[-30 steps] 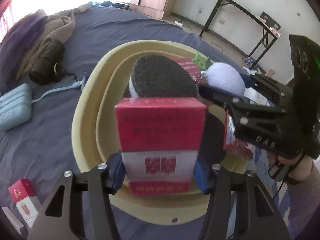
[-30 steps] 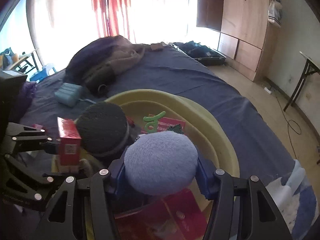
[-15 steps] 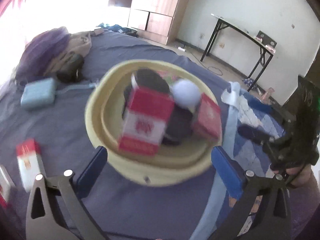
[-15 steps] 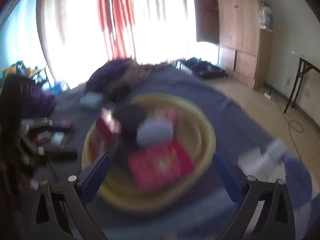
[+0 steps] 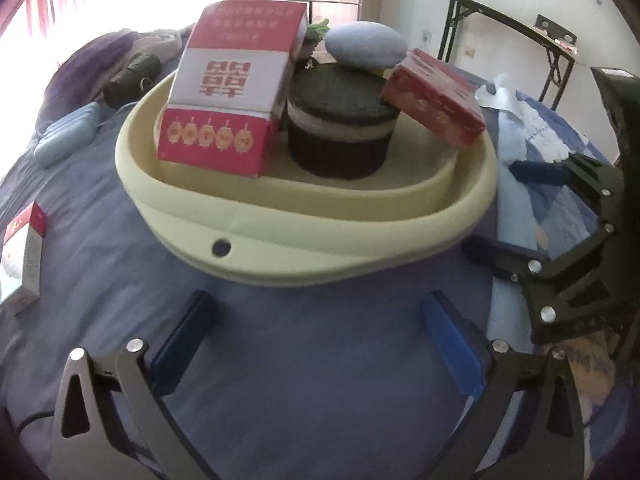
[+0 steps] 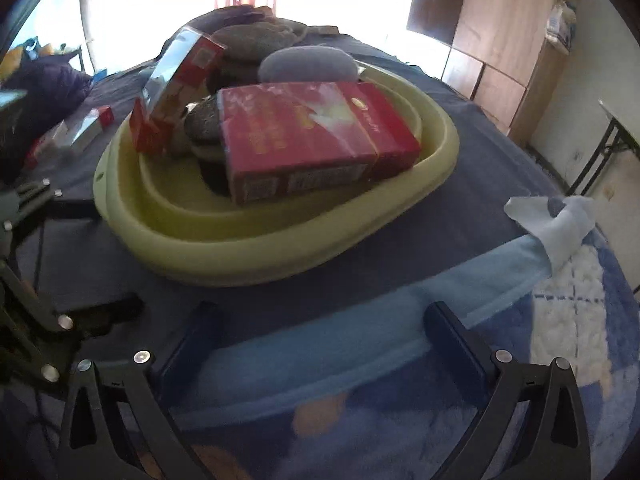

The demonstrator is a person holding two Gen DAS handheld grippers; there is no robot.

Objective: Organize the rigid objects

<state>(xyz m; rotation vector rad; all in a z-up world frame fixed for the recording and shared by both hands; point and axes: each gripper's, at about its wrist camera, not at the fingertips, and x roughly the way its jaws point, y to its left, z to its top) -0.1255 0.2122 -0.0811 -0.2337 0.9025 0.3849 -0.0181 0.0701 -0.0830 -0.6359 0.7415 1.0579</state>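
A pale yellow basin [image 5: 280,256] [image 6: 248,256] sits on the blue bed. In it stand a red and white box [image 5: 228,92] [image 6: 176,92], a dark round cookie-shaped block [image 5: 340,120], a lilac puff [image 5: 366,46] [image 6: 308,66] on top, and a flat red box [image 5: 434,96] [image 6: 312,136] leaning on the rim. My left gripper [image 5: 320,340] is open and empty, low over the bed in front of the basin. My right gripper [image 6: 324,344] is open and empty beside the basin; it also shows in the left wrist view [image 5: 560,216].
A small red and white box [image 5: 24,252] [image 6: 90,124] lies on the bed left of the basin. A light blue pouch [image 5: 68,132] and dark clothes [image 5: 132,72] lie behind. A light blue blanket [image 6: 420,292] covers the bed's right side. A folding table [image 5: 508,36] stands by the wall.
Both grippers let go of the red and white box and the lilac puff, which now rest in the basin. Both opened, pulled back and dropped low over the bed.
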